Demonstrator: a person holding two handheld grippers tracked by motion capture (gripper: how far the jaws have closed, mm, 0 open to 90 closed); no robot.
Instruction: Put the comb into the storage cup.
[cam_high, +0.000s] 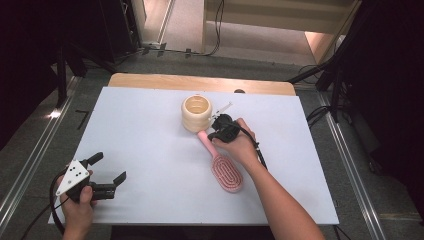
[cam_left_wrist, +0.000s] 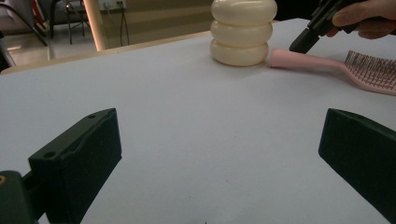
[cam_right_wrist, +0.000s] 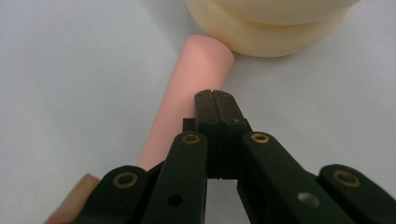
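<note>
pink plastic hairbrush (cam_high: 220, 160) flat on white tabletop (cam_high: 150, 145), just beneath and ahead of right gripper (cam_high: 216, 128), handle tip touching or all but touching cream ribbed stacked-ring cup (cam_high: 196, 113). long axis of handle (cam_right_wrist: 187, 93) running straight away from the jaws in right gripper view, rounded end toward the cup, bristle head (cam_high: 227, 174) back under the person's right hand (cam_high: 240, 145). right jaws pressed fully together, nothing between them, tips poised over the handle's right edge; contact with it cannot be told. left gripper (cam_high: 107, 172) well apart, off to the near left, jaws spread wide and empty, brush and cup far ahead in its view (cam_left_wrist: 327, 63). right hand clearly nearer; likely needs jaws parted to straddle the handle across its width
</note>
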